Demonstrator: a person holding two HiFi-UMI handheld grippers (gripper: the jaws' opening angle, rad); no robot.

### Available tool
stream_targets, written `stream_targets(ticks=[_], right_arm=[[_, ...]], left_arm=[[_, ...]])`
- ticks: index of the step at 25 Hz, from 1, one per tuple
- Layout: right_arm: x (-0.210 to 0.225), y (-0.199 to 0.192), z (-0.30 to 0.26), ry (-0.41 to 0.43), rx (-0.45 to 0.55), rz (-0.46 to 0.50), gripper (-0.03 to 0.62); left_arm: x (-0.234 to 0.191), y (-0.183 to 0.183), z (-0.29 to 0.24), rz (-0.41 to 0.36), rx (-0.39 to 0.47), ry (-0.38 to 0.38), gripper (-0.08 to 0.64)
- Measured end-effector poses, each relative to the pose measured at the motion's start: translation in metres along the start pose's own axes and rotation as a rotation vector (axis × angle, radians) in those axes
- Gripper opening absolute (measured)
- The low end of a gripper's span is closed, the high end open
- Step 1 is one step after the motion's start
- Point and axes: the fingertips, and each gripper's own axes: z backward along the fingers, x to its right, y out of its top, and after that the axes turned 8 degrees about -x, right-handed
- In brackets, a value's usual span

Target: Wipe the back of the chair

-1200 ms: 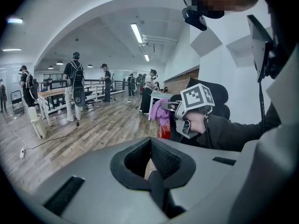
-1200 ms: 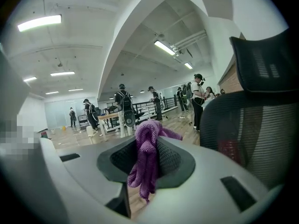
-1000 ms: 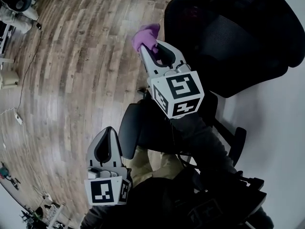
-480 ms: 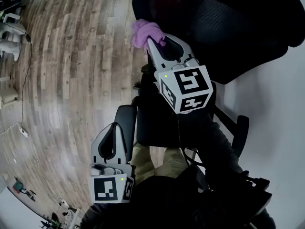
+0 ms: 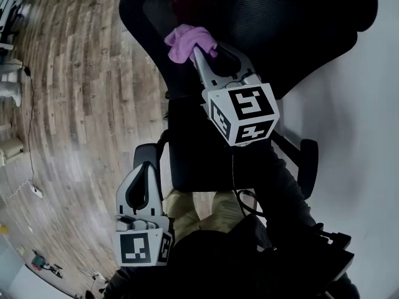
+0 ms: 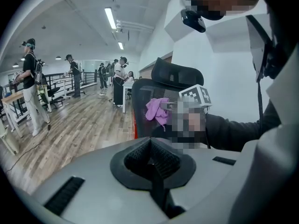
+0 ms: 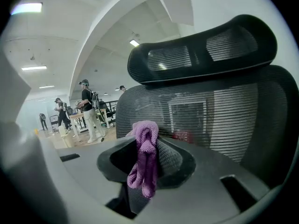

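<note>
Chair back [image 5: 299, 23] fills more of the head view than a second ago, when the purple cloth [image 5: 187, 41] hung past its edge above the wooden floor [image 5: 81, 104]; now the cloth lies over the dark mesh; the right gripper [image 5: 198, 52] has its jaws clenched on the cloth, which bunches out beyond their tips; the left gripper [image 5: 144, 172] hangs low, well apart from the cloth, jaws pressed together on nothing.
</note>
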Motion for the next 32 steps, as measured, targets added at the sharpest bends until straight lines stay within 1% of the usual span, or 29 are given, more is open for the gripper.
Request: stream_targets(ticks=[12, 26, 32], right_arm=[[0.07, -0.011, 0.034, -0.078, 0.01, -0.048, 0.095], [0.167, -0.032, 0.093, -0.212, 0.021, -0.117, 0.095], [0.209, -0.05, 0.122, -0.281, 0.019, -0.156, 0.095]], left_arm=[[0.054, 0.011, -0.028, -0.066, -0.027, -0.066, 0.009], [0.128, 0.018, -0.063, -0.147, -0.063, -0.178, 0.009], [0.16, 0.016, -0.076, -0.18, -0.074, -0.233, 0.009]])
